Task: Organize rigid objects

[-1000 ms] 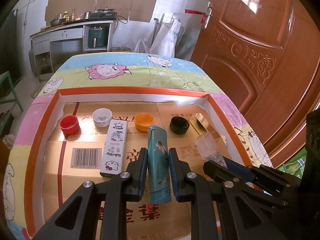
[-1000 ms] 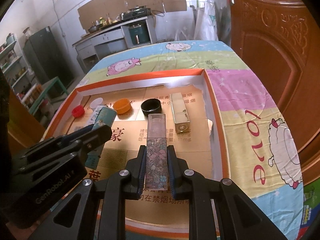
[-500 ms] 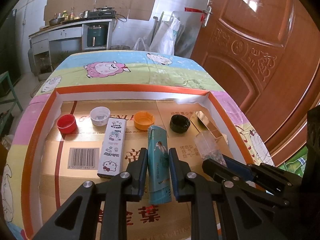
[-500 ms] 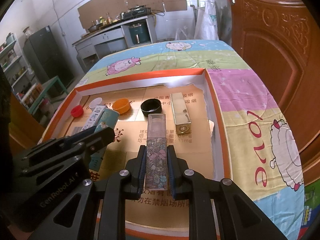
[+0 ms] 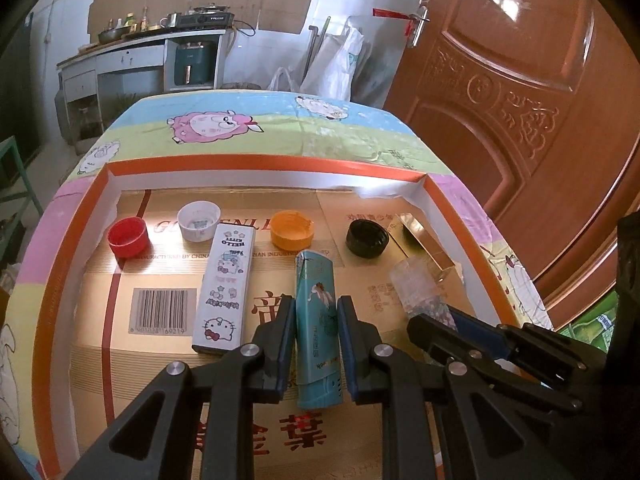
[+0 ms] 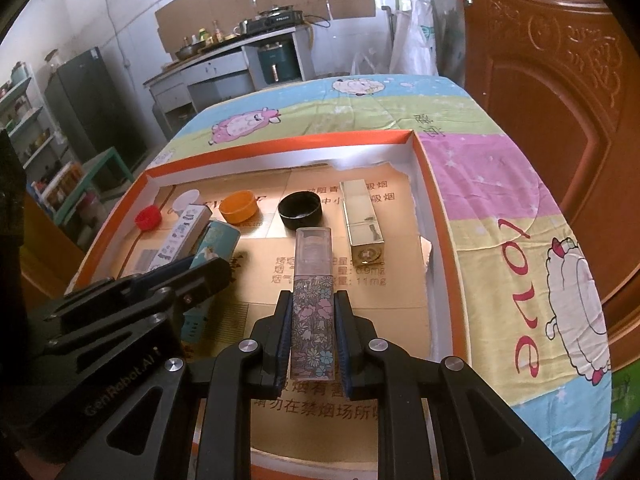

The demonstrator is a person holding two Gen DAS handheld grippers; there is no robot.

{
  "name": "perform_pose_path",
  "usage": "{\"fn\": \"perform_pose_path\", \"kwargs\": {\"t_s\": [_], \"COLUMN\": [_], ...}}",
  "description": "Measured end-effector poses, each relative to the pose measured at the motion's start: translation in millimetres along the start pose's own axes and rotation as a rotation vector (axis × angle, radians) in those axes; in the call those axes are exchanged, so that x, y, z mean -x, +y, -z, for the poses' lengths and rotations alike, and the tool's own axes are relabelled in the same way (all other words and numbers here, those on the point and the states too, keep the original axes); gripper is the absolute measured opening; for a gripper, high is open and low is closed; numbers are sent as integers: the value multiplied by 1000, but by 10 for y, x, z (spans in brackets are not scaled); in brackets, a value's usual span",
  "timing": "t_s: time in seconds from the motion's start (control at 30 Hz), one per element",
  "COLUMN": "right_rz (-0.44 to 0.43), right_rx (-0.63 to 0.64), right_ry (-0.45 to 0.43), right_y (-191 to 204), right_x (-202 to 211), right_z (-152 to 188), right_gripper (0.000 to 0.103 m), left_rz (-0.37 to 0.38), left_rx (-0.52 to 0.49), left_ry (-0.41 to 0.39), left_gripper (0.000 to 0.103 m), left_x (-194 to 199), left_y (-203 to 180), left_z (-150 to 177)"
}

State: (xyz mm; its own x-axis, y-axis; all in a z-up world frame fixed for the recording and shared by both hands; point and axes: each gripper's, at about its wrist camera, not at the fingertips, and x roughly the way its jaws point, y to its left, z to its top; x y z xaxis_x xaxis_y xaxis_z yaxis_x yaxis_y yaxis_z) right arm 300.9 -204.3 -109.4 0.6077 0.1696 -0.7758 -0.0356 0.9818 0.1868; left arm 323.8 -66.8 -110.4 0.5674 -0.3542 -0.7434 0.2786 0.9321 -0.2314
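Step in hand, by my reading: placing two long items in tray [image 5: 72, 240], both gripped.
Left tool [image 5: 316, 344] clamped on teal box [image 5: 316, 312]; right tool [image 6: 312, 336] clamped on floral bottle [image 6: 312, 300].
Both items over tray's cardboard floor, near front; contact with floor unclear.
Long axes run front-to-back: box top toward orange cap [image 5: 291, 229], bottle's clear cap toward black cap [image 6: 300, 210].
Next likely: lower, keep parallel with white box [image 5: 226, 292] and gold box [image 6: 362, 220], then release.

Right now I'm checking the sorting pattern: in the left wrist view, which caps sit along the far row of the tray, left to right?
red cap → white cap → orange cap → black cap
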Motion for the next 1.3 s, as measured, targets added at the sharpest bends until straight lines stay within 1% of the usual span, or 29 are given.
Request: {"fn": "perform_pose_path", "kwargs": {"t_s": [0.37,0.5,0.53,0.6,0.7,0.87,1.0,1.3], "right_rz": [-1,-13,-15,-22,-23,-25,-21,-15], "right_rx": [0,-3,-5,-10,-14,-16,-18,-27], "right_ry": [2,-3,-4,-4,-5,-13,-23,-41], "right_y": [-19,-11,-15,-24,-36,-43,-59,-87], "right_x": [-22,-19,-19,-16,-9,39,92,261], "right_z": [-2,-3,-5,-3,-8,7,10,46], "right_gripper": [20,23,23,26,28,29,29,29], "left_rz": [10,6,5,6,4,5,8,3], "left_rx": [23,21,21,21,24,23,21,18], "left_ry": [10,8,7,5,3,-4,-14,-33], "left_gripper": [22,22,23,27,29,31,35,35], "left_x": [-15,-15,-9,-1,18,64,121,268], "left_y": [40,37,38,37,43,40,20,-20], "left_z": [2,0,1,3,0,-6,-14,-24]}}
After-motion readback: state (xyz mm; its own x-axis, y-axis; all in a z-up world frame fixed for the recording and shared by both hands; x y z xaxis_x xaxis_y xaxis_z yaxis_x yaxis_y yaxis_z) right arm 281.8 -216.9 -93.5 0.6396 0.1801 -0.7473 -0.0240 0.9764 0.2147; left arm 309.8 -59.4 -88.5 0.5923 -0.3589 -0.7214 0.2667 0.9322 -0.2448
